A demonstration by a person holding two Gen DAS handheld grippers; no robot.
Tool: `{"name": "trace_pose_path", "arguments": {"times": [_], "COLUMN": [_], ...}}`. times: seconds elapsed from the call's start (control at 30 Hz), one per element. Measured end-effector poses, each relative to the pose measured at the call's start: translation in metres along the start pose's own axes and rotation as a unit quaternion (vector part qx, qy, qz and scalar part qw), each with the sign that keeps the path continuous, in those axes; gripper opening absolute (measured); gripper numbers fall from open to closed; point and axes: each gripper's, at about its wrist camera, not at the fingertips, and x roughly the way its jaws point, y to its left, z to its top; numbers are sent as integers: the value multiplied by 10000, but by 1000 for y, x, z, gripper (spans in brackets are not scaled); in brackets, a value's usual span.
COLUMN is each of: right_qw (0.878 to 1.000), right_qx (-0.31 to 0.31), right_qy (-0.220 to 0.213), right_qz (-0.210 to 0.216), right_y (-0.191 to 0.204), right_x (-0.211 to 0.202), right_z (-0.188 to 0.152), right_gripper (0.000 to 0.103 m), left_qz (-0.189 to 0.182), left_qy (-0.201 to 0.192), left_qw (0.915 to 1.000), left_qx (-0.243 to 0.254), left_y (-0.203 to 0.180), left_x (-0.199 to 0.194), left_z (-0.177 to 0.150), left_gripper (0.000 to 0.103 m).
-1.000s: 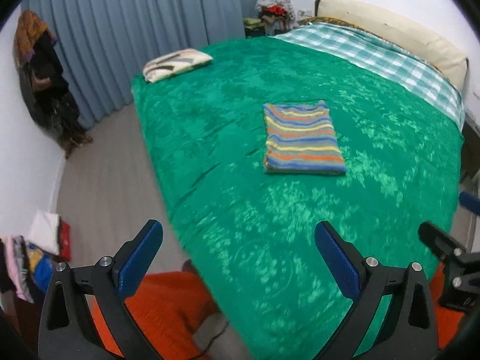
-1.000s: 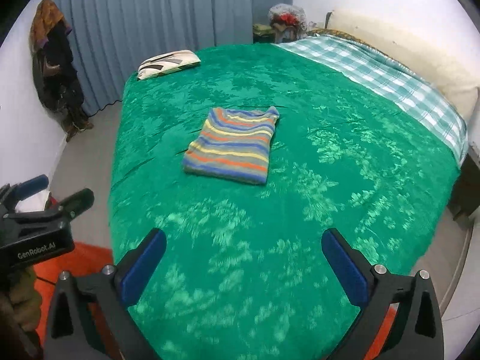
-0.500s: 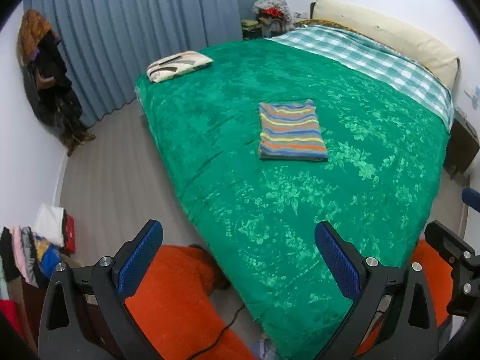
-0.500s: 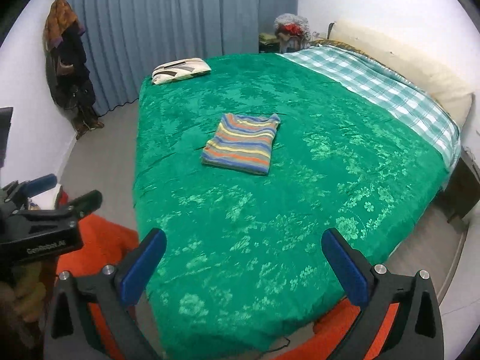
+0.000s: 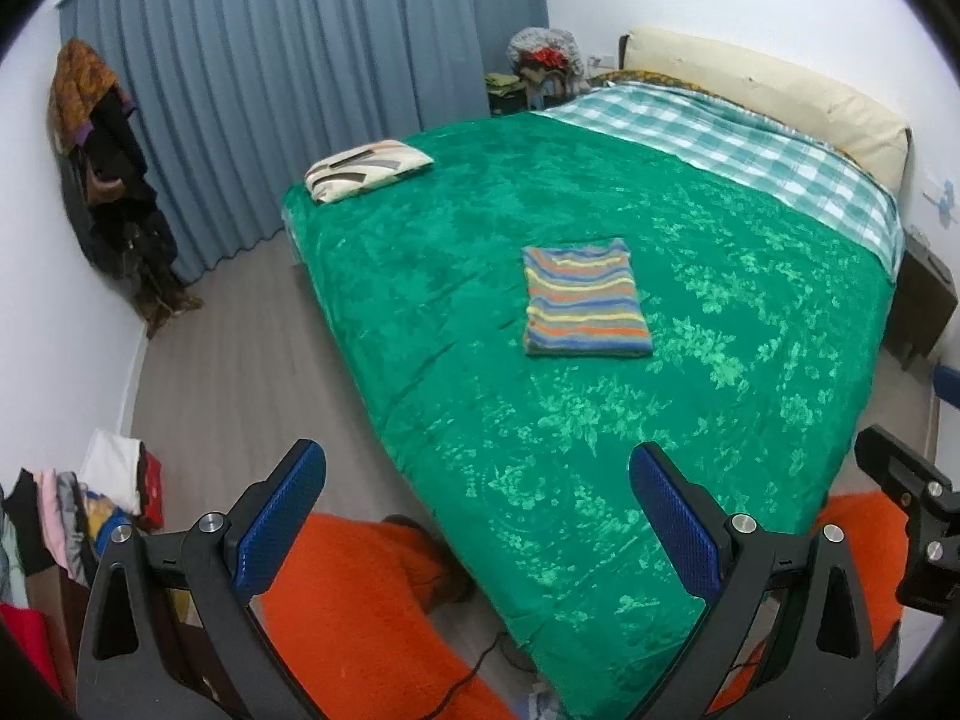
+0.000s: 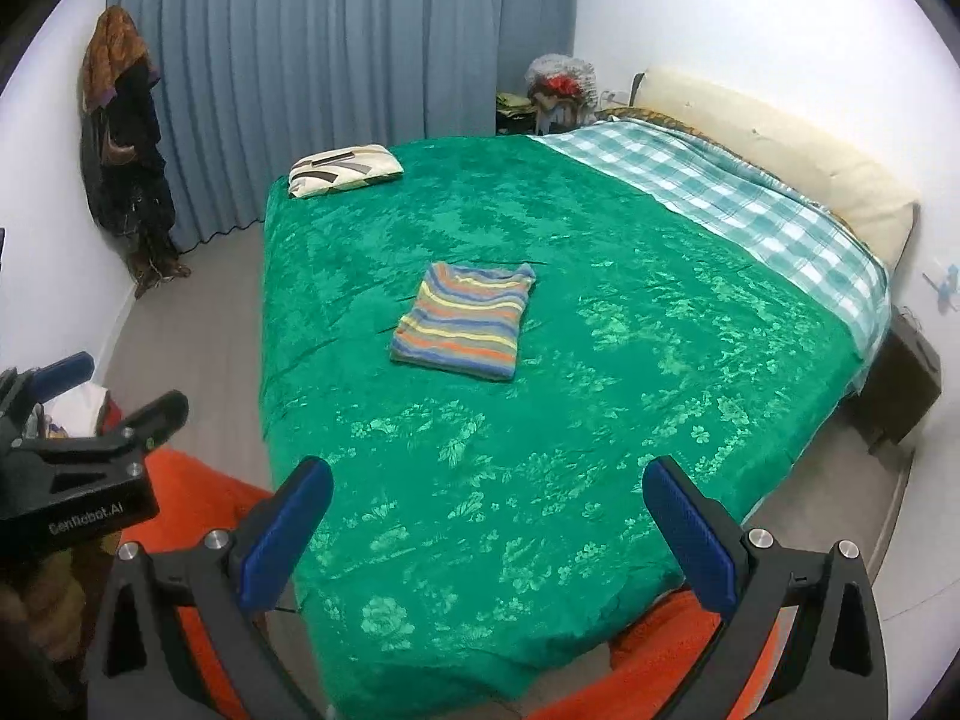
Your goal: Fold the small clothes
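I hold both tongs wide apart and empty, high over the foot of the bed (image 5: 420, 312): left tongs (image 5: 474, 516), right tongs (image 6: 489, 531). The striped shirt (image 5: 582, 300) lies folded flat in the middle of the green cover, well apart from the pillow (image 5: 366, 169) at the far corner. I judge this fold finished; the clothes pile (image 5: 90, 510) on the floor looks like my next source.

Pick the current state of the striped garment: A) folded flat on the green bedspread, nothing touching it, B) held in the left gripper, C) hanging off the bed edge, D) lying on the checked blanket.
A: the striped garment lies folded on the green bedspread, and both the left gripper and right gripper are open and empty.
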Motion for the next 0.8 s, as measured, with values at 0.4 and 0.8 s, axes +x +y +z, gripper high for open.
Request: {"name": "trace_pose_path", "arguments": {"times": [0.4, 0.8], "right_qw": [9996, 9996], "right_qx": [105, 58], "right_qy": [-92, -200], "right_qz": [-258, -202], "right_y": [-7, -1], "right_x": [-20, -42], "right_z": [-10, -24], "right_gripper": [102, 102], "left_qz": [-108, -98], "left_qy": [-58, -222], "left_qw": [9999, 9997], "left_qx": [60, 75], "left_y": [-7, -7], "left_x": [-20, -42], "left_z": [-7, -14], "left_gripper": [102, 102]}}
